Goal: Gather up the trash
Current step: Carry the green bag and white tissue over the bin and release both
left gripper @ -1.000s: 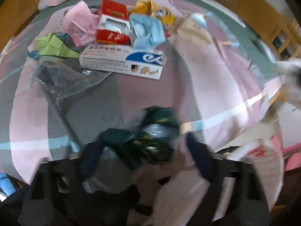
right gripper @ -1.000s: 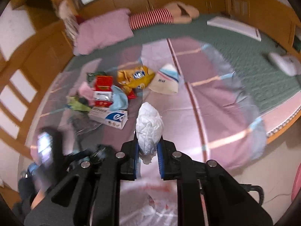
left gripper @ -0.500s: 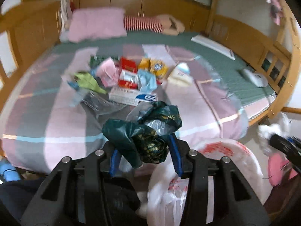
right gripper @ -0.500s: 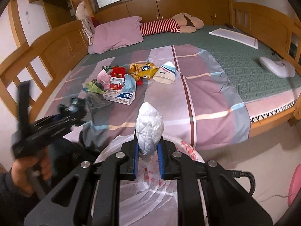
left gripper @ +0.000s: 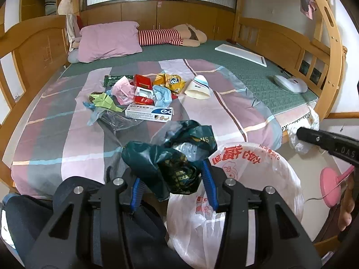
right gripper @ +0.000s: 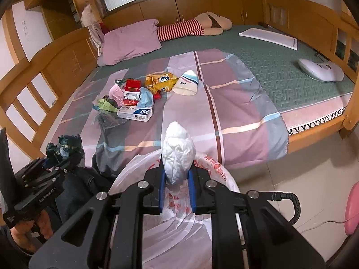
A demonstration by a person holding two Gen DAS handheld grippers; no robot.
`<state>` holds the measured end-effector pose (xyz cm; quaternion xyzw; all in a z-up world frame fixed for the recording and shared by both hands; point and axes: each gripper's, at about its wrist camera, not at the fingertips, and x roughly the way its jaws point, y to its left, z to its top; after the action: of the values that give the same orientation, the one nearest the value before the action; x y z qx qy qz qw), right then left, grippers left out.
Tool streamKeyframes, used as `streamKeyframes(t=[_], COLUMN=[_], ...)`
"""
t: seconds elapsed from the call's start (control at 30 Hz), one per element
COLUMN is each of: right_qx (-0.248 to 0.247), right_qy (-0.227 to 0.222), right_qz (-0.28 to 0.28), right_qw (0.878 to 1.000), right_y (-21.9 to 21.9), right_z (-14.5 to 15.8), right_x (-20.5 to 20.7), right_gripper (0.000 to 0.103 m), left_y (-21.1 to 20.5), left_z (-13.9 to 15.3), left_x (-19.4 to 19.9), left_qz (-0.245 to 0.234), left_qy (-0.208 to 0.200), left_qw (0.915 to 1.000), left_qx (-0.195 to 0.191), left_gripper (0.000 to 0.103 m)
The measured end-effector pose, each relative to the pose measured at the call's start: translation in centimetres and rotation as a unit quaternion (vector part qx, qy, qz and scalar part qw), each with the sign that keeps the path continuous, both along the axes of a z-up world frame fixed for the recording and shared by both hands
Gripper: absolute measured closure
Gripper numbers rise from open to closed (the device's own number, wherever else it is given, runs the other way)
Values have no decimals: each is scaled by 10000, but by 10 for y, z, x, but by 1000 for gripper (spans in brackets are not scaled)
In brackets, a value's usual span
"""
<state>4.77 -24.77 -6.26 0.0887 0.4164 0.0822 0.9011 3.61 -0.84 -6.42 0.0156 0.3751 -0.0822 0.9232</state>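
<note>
- Left gripper (left gripper: pixel 172 185): jaws pinching a crumpled dark green wrapper (left gripper: pixel 170 154), which bulges up and forward past the blue pads. It sits just left of the bag's near rim, not over the opening; likely staged for a drop.
- Right gripper (right gripper: pixel 177 186): jaws pressed onto a wad of white crumpled paper (right gripper: pixel 178 152), held upright, directly above the mouth of the white plastic bag (right gripper: pixel 179 213). Looks like the drop position; spreading the jaws should let it fall in.
- The bag (left gripper: pixel 258 179), red print on its side, stands on the floor at the near edge of the bed (left gripper: pixel 235 116), mouth open upward. Thin film, so the rim may fold if bumped.
- Remaining trash lies in one cluster on the far-left part of the striped sheet: long white box (left gripper: pixel 149 113), red carton (left gripper: pixel 143 89), yellow snack bag (left gripper: pixel 169 81), pink wrapper (left gripper: pixel 122 89), green paper (left gripper: pixel 104 99), clear plastic film (left gripper: pixel 114 118), paper cup (left gripper: pixel 197 87) a little to the right.
- Room: open sheet between cluster and near bed edge gives a free reach path. Wooden rails bound the bed left and right. Bare floor lies right of the bag, with a pink object (left gripper: pixel 329 187) at far right.
</note>
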Motion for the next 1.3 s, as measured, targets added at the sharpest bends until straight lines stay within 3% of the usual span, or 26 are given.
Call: streamKeyframes(t=[0.7, 0.97, 1.03, 1.1, 1.17, 1.3], right_qx=[-206, -141, -194, -278, -269, 131], right_qy=[118, 500, 637, 723, 571, 315], right_qz=[-84, 41, 151, 155, 9, -442], right_qw=[9997, 9986, 9977, 9969, 9980, 9984], right_y=[14, 27, 33, 35, 30, 1], right_z=[-12, -45, -53, -57, -52, -38], right_x=[0, 6, 7, 8, 4, -3], right_gripper=[85, 85, 79, 49, 34, 30], left_y=[16, 31, 37, 40, 38, 20], left_z=[2, -12, -17, -25, -33, -50], left_x=[-1, 9, 18, 27, 36, 45], left_qz=[-3, -35, -82, -176, -335, -851], left_qy=[-28, 199, 364, 599, 813, 1202], left_qw=[9996, 9989, 9974, 9948, 9918, 9817], left_qx=[-271, -434, -620, -810, -931, -1204], left_gripper=[57, 57, 57, 57, 57, 56])
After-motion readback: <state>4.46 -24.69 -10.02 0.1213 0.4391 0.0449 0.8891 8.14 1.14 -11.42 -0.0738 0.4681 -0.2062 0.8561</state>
